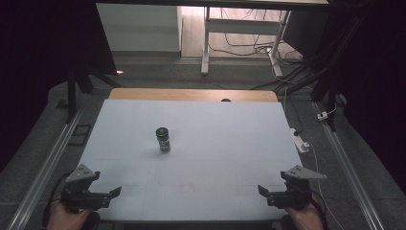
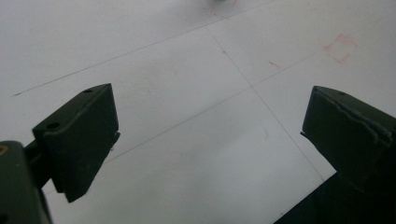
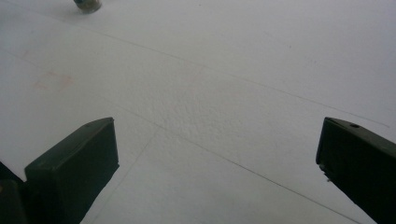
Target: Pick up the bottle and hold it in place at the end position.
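A small dark jar (image 1: pixel 163 139) with a dark lid stands upright near the middle of the white table (image 1: pixel 230 139). Its base shows at the top edge of the right gripper view (image 3: pixel 87 4). My left gripper (image 1: pixel 116 191) rests at the near left corner of the table, held by a hand, jaws wide apart with nothing between them (image 2: pixel 210 140). At the near right corner my right gripper (image 1: pixel 261 190) is held the same way, jaws spread wide over bare table (image 3: pixel 217 158). Both grippers point inward and are far from the jar.
A faint red square mark (image 2: pixel 340 48) is drawn on the table near the front middle. Metal rails (image 1: pixel 48 163) run along both sides of the table. A white power strip (image 1: pixel 301 143) and cables lie off the right edge. Desk legs (image 1: pixel 206 43) stand beyond.
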Motion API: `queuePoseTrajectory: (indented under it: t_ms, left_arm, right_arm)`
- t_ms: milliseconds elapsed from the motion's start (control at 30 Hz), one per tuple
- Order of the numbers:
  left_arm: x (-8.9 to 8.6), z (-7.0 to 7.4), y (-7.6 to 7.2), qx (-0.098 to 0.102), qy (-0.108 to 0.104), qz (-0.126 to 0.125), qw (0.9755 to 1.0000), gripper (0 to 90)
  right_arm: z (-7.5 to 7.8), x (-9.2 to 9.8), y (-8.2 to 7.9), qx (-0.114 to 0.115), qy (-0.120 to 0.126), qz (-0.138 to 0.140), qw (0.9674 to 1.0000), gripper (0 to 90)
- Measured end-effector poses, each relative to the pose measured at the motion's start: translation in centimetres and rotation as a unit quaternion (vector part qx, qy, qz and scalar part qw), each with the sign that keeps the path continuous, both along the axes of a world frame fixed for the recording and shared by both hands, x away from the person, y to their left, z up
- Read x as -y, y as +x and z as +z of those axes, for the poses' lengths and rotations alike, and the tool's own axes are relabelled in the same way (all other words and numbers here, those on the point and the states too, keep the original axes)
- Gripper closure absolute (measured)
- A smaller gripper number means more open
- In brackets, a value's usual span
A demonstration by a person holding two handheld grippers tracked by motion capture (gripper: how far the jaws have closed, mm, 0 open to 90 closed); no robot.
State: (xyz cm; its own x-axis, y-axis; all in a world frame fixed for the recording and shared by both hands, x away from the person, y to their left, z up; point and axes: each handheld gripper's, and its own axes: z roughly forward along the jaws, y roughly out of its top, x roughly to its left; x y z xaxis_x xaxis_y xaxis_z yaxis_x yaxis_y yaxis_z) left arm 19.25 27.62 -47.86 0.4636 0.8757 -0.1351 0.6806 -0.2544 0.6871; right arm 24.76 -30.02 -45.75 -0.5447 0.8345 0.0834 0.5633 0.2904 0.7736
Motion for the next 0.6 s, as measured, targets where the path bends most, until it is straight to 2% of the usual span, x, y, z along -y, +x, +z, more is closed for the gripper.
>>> queuePoseTrajectory:
  t_ms: [233, 600]
  left_arm:
    - [-0.02, -0.01, -0.08, -0.002, -0.001, 0.004, 1.0000, 1.6]
    - [-0.04, -0.16, 0.04, -0.017, -0.002, 0.003, 0.9998, 2.2]
  right_arm:
    - [0.04, 0.04, 0.02, -0.007, 0.014, 0.002, 0.9999, 0.0]
    - [-0.01, 0.07, 0.31, -0.015, 0.024, 0.008, 0.9996, 0.0]
